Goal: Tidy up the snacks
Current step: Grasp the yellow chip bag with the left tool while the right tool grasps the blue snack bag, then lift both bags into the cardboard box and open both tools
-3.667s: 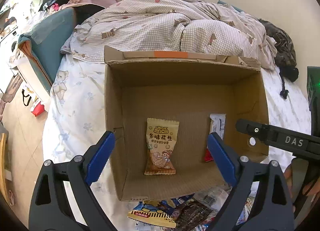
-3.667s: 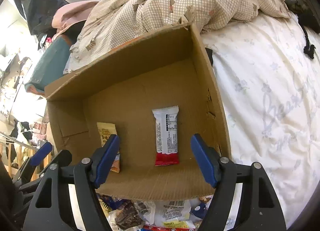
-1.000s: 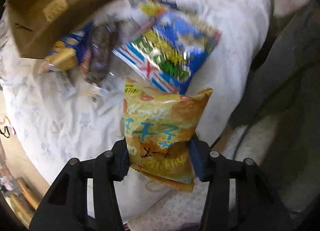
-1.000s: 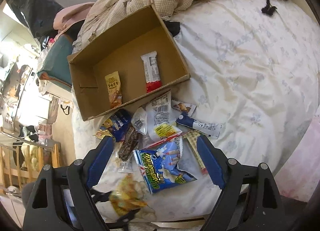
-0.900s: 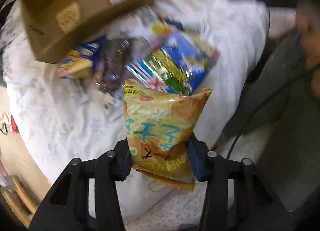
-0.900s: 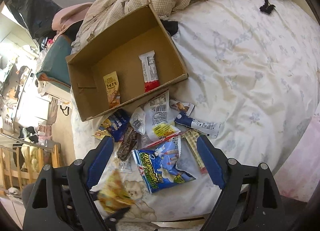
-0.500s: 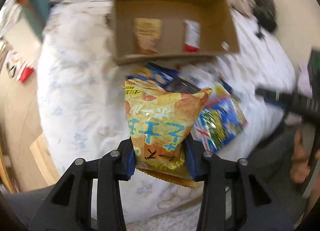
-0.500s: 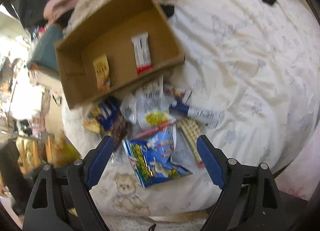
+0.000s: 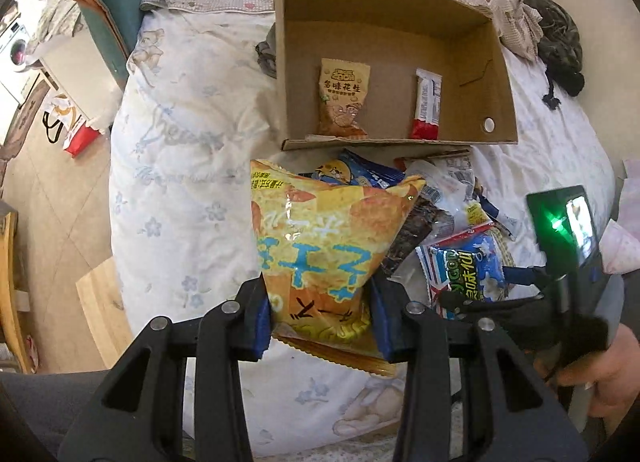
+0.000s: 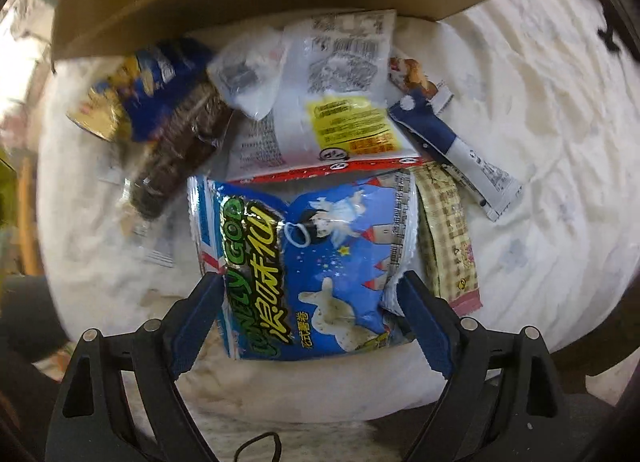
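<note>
On the left side, the left gripper (image 9: 320, 322) is clamped on the lower part of a yellow chip bag (image 9: 324, 246), whose long axis runs up and away from the fingers toward twelve o'clock. The bag hangs clear of the bed (image 9: 180, 166). The cardboard box (image 9: 496, 46) lies dead ahead at twelve o'clock in the left wrist view, open face up, with a peanut packet (image 9: 343, 98) and a red-and-white bar (image 9: 427, 104) flat on its floor, well apart from each other. Between them is bare cardboard (room enough for the bag, I judge). So the left hand's coming move turns on carrying the bag forward along its own axis, over the near wall and down.

Moving right, the loose pile sits just below the box's near wall: a blue-and-gold pack (image 10: 136, 94), a dark wrapped snack (image 10: 176, 154), a white bag with a yellow label (image 10: 340, 110), a navy-and-white stick (image 10: 452, 142) and a checked beige wrapper (image 10: 448, 230).

The right gripper (image 10: 312, 326) is spread wide, its fingers standing either side of the blue puffed-snack bag (image 10: 308, 262), near its lower corners; whether the pads touch it I cannot tell. That bag lies at twelve o'clock from the right gripper, long axis pointing forward toward the box, which fills the top at eleven to one o'clock. The right hand is clearly the nearer one for this bag, and a squeeze would probably take it.
</note>
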A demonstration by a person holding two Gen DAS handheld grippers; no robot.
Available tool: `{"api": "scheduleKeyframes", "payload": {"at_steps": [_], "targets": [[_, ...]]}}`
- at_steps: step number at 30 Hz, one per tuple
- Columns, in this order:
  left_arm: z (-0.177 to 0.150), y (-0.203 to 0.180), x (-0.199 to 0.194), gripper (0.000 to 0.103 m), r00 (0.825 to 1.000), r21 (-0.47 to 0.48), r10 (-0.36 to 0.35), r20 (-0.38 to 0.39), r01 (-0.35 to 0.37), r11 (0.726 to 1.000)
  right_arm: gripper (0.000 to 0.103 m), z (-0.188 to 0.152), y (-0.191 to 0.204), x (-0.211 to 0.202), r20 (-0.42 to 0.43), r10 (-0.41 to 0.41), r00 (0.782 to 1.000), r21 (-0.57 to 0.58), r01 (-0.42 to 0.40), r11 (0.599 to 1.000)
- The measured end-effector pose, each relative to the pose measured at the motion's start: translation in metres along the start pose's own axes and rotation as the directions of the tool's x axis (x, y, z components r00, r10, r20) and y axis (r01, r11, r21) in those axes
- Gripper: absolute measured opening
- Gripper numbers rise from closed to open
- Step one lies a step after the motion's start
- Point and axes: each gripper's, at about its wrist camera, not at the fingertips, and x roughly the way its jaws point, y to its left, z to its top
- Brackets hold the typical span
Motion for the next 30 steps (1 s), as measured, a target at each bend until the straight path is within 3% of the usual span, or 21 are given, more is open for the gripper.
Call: {"api": "scheduleKeyframes", "payload": {"at_steps": [7, 11, 25, 30], "targets": [[-0.001, -0.002, 0.003, 0.036, 1.000, 0.006, 0.017, -0.005, -0.017, 1.000, 0.092, -0.001, 0.011, 0.021, -0.009, -0.024, 1.000, -0.029, 0.024, 0.999], [0.000, 0.000, 0.005, 0.036, 1.000, -0.014, 0.015, -0.010, -0.016, 1.000, 0.061, -0.005, 0.019, 0.014, 0.022, 0.006, 1.000, -0.054, -0.005, 0.999], [0.000, 0.002, 0.000, 0.036, 0.999, -0.034, 0.032, 0.016, -0.031, 0.999, 0.056, -0.032, -0.008, -0.056, 0.082, 0.161, 0.984, -0.021, -0.159, 0.987], [-0.001, 0.004, -0.005, 0.036, 0.997, -0.035, 0.065, 0.050, -0.063, 0.997, 0.056, -0.038, -0.024, -0.093, 0.155, 0.231, 0.961, -0.020, -0.231, 0.973]]}}
